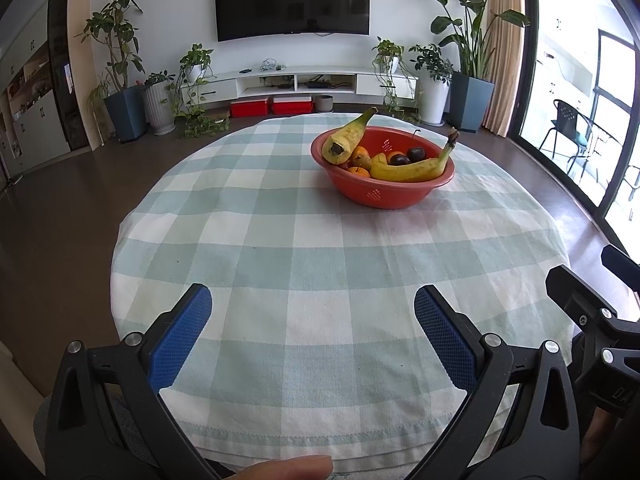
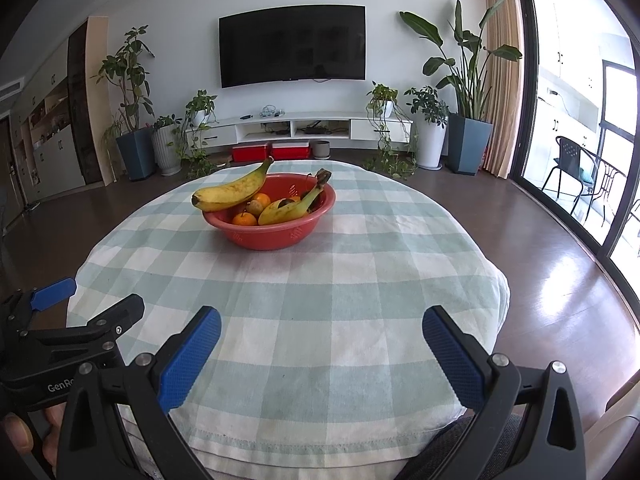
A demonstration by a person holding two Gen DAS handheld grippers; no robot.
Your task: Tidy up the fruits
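Note:
A red plastic bowl (image 1: 380, 196) stands on the far half of the round table with the green-checked cloth (image 1: 280, 264); it also shows in the right wrist view (image 2: 272, 236). In it lie two bananas (image 1: 412, 168) (image 2: 232, 194), oranges (image 1: 358, 172) (image 2: 245, 220) and dark plums (image 1: 416, 154). My left gripper (image 1: 313, 304) is open and empty above the near table edge. My right gripper (image 2: 321, 326) is open and empty, also near the front edge, beside the left one.
Behind the table are a wall TV (image 1: 292, 0), a white low cabinet (image 1: 296, 82), red boxes (image 1: 272, 106) and potted plants (image 1: 124, 80). Glass doors (image 2: 580, 120) and dark wooden floor are to the right.

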